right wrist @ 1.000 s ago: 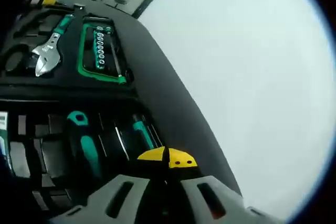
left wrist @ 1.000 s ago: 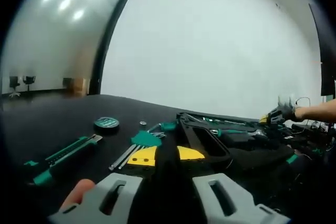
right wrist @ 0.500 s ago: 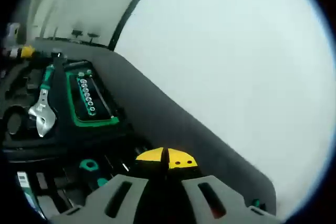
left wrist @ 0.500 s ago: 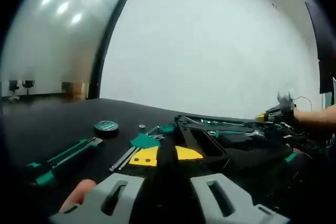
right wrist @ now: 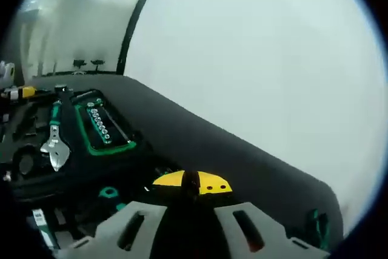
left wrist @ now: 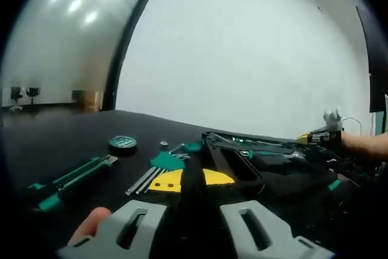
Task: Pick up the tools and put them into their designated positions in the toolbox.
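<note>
L gripper (left wrist: 193,210): jaws close together w/ a dark gap; can't tell if anything is held. A fingertip (left wrist: 91,221) shows by the left jaw.
Yellow piece (left wrist: 182,178): just ahead of L jaw tips, on the black table (left wrist: 54,141).
Hex keys (left wrist: 159,167): green holder, metal keys fanned, just left of the yellow piece.
Utility knife (left wrist: 73,180): green/black, further left, lying flat.
Round green-top item (left wrist: 122,144): beyond the knife, apart from it.
Toolbox (left wrist: 267,165): open, ahead-right of L gripper.
R gripper (right wrist: 189,219): jaws near shut, can't tell if holding; yellow tip (right wrist: 191,181) just ahead.
Toolbox tray (right wrist: 36,168): ahead-left of R gripper; adjustable wrench (right wrist: 56,144) seated, socket set (right wrist: 100,124) in green frame beside it.
</note>
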Demonstrator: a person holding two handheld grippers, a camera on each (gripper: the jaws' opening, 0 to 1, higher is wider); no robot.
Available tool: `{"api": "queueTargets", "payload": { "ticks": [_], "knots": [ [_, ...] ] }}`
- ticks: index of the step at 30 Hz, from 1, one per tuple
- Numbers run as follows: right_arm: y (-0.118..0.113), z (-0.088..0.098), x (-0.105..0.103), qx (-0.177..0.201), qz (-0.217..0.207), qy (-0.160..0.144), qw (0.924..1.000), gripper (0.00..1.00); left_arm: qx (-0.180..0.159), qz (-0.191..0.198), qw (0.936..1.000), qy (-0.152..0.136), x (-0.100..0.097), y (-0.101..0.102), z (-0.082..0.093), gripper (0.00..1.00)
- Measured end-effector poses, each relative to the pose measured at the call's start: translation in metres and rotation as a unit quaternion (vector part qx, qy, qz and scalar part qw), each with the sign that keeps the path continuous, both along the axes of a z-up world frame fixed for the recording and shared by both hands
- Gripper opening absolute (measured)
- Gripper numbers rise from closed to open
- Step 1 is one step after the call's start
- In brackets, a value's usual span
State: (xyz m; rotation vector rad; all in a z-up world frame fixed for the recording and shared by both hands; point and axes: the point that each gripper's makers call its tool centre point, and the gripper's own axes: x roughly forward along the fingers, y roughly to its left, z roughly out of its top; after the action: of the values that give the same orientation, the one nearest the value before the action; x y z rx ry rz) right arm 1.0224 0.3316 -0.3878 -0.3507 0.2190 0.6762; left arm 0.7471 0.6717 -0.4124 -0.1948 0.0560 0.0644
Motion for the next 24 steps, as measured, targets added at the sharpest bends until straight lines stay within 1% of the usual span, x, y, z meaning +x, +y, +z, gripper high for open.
{"api": "queueTargets", "payload": {
  "ticks": [2, 3, 4, 5, 6, 7, 9, 10, 11, 12, 13, 14, 15, 16, 18, 19, 20, 21, 22, 23, 24],
  "knots": [
    [0.002, 0.008, 0.001, -0.002, -0.009, -0.008, 0.9999, 0.00, 0.003, 0.000, 1.0000, -0.001, 0.000, 0.001, 0.000, 0.13],
    [0.003, 0.012, 0.001, 0.002, -0.012, -0.006, 0.9999, 0.00, 0.003, 0.000, 1.0000, -0.001, 0.000, 0.002, 0.000, 0.13],
    [0.006, 0.012, -0.002, 0.010, -0.012, 0.004, 0.9999, 0.00, 0.004, -0.001, 1.0000, -0.001, 0.000, 0.002, 0.000, 0.13],
    [0.010, 0.009, -0.003, 0.017, -0.013, 0.021, 0.9996, 0.00, 0.003, -0.001, 1.0000, 0.000, 0.000, 0.002, 0.000, 0.13],
    [0.012, 0.009, 0.000, 0.016, -0.014, 0.022, 0.9995, 0.00, 0.001, -0.001, 1.0000, 0.001, 0.000, 0.002, 0.000, 0.13],
    [0.014, 0.006, 0.002, 0.009, -0.020, 0.026, 0.9994, 0.00, 0.000, 0.000, 1.0000, 0.001, 0.000, 0.003, -0.001, 0.13],
    [0.017, 0.002, -0.001, 0.002, -0.015, 0.028, 0.9995, 0.00, -0.002, 0.000, 1.0000, 0.002, 0.000, 0.004, -0.001, 0.13],
    [0.017, -0.003, 0.000, -0.017, -0.013, 0.029, 0.9993, 0.00, -0.002, 0.001, 1.0000, 0.002, 0.000, 0.004, -0.001, 0.13],
    [0.017, -0.008, 0.003, -0.041, -0.011, 0.017, 0.9990, 0.00, -0.001, 0.001, 1.0000, 0.001, 0.000, 0.004, -0.001, 0.13],
    [0.017, -0.011, 0.005, -0.052, -0.012, 0.013, 0.9985, 0.00, -0.002, 0.001, 1.0000, 0.002, 0.001, 0.006, -0.001, 0.13],
    [0.018, -0.017, 0.011, -0.056, -0.015, 0.020, 0.9981, 0.00, -0.002, 0.001, 1.0000, 0.001, 0.001, 0.007, -0.001, 0.13],
    [0.019, -0.022, 0.013, -0.054, -0.013, 0.033, 0.9979, 0.00, -0.002, 0.001, 1.0000, 0.001, 0.001, 0.008, -0.001, 0.13],
    [0.017, -0.029, 0.009, -0.048, -0.017, 0.056, 0.9971, 0.00, -0.002, 0.001, 1.0000, 0.000, 0.002, 0.008, -0.001, 0.13],
    [0.013, -0.024, 0.006, -0.040, -0.011, 0.036, 0.9985, 0.00, -0.001, 0.001, 1.0000, 0.000, 0.002, 0.009, -0.001, 0.13],
    [0.016, -0.024, 0.008, -0.037, -0.014, 0.032, 0.9987, 0.00, 0.000, 0.001, 1.0000, -0.001, 0.002, 0.009, -0.001, 0.13],
    [0.017, -0.024, 0.008, -0.034, -0.015, 0.035, 0.9987, 0.00, 0.000, 0.000, 1.0000, -0.001, 0.001, 0.009, -0.001, 0.13],
    [0.017, -0.026, 0.008, -0.005, -0.029, 0.067, 0.9973, 0.00, 0.000, 0.000, 1.0000, -0.001, 0.000, 0.007, -0.001, 0.13],
    [0.017, -0.026, 0.008, 0.004, -0.036, 0.075, 0.9966, 0.00, 0.000, 0.000, 1.0000, -0.001, 0.000, 0.007, -0.001, 0.13],
    [0.017, -0.025, 0.006, -0.024, -0.024, 0.049, 0.9982, 0.00, 0.000, 0.000, 1.0000, -0.001, 0.001, 0.008, -0.002, 0.13],
    [0.018, -0.024, 0.004, -0.036, -0.017, 0.037, 0.9985, 0.00, 0.000, 0.000, 1.0000, -0.001, 0.002, 0.009, -0.002, 0.13],
    [0.018, -0.025, 0.003, -0.030, -0.023, 0.045, 0.9983, 0.00, 0.000, 0.001, 1.0000, -0.001, 0.001, 0.008, -0.002, 0.13]
  ]
}}
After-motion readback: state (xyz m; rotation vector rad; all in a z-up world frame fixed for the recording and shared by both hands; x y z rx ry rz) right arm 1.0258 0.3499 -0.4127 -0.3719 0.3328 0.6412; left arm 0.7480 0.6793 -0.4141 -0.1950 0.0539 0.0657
